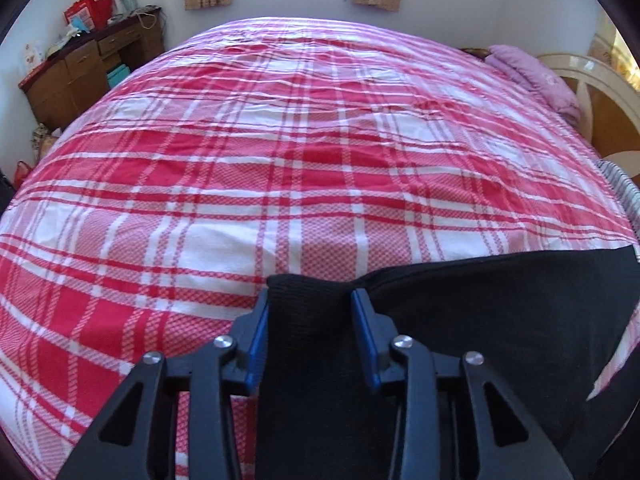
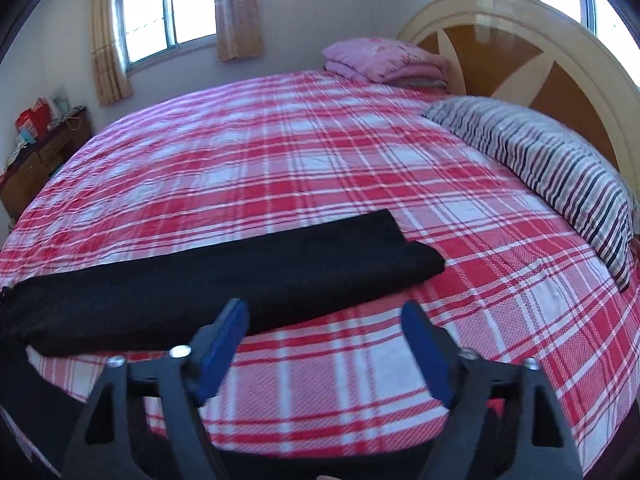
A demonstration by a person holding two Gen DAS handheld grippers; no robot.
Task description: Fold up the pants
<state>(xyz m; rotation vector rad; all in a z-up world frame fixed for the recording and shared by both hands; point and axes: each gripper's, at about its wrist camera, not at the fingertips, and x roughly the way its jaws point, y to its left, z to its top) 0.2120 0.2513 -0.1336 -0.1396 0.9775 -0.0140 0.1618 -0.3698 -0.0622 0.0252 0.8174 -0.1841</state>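
Black pants (image 2: 224,264) lie folded lengthwise on the red plaid bedspread (image 2: 304,160), running from the lower left toward the middle. In the left wrist view the pants (image 1: 500,304) fill the lower right. One end of the pants lies between the blue pads of my left gripper (image 1: 310,300), which is shut on the fabric. My right gripper (image 2: 324,312) is open and empty, hovering just in front of the near edge of the pants, over bare bedspread.
A striped pillow (image 2: 552,164) and a folded pink blanket (image 2: 384,60) lie by the headboard (image 2: 520,56) on the right. A wooden desk (image 1: 88,68) with bags stands at the far left wall. The bedspread (image 1: 280,140) stretches out ahead.
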